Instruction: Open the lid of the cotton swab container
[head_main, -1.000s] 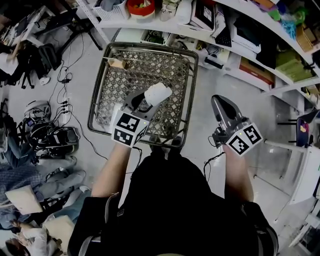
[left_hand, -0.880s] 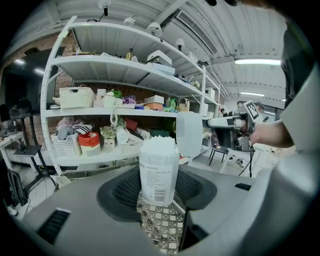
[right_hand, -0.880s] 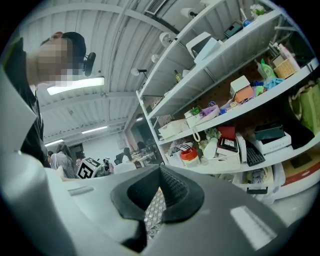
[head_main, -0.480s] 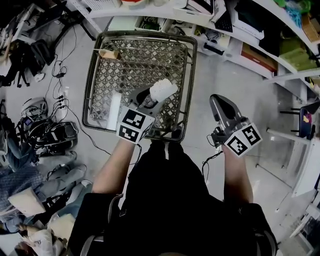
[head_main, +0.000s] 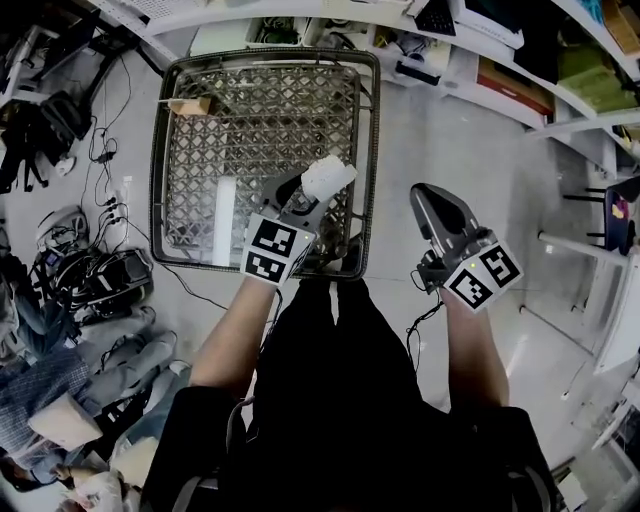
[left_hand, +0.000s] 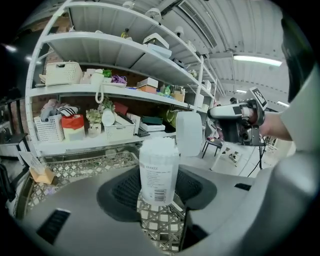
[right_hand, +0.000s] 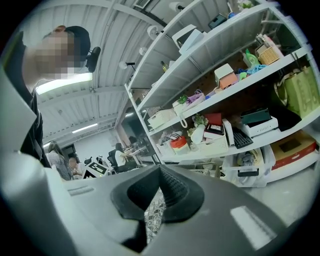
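- Head view: the left gripper (head_main: 303, 200) holds a small clear plastic cotton swab container (head_main: 328, 177) over the near right corner of a grey metal wire basket (head_main: 368, 140) with a lattice floor, which stands on the pale floor. The container tilts away from the person, to the right.
- Head view: the right gripper (head_main: 427, 195) hangs beside the basket's right edge, outside it, jaws pressed together with nothing in them. It is apart from the container.
- Head view: a long white tube (head_main: 225, 221) and a small brown cardboard piece (head_main: 190, 105) lie in the basket. Black cables and bags (head_main: 95, 270) crowd the floor to the left.
- Left gripper view: the left gripper (left_hand: 159, 196) is clamped on the lower part of the cotton swab container (left_hand: 159, 167), one dark pad against each side. The container stands upright, with a printed label and barcode facing the camera and white swab tips showing at its top.
- Left gripper view: its translucent white lid (left_hand: 189, 133) stands swung up at the upper right of the container. The right gripper (left_hand: 222, 113) shows beyond, level, in a hand.
- Right gripper view: the right gripper (right_hand: 159, 192) has its jaws together and empty. White metal shelves (right_hand: 220, 90) full of boxes rise behind.
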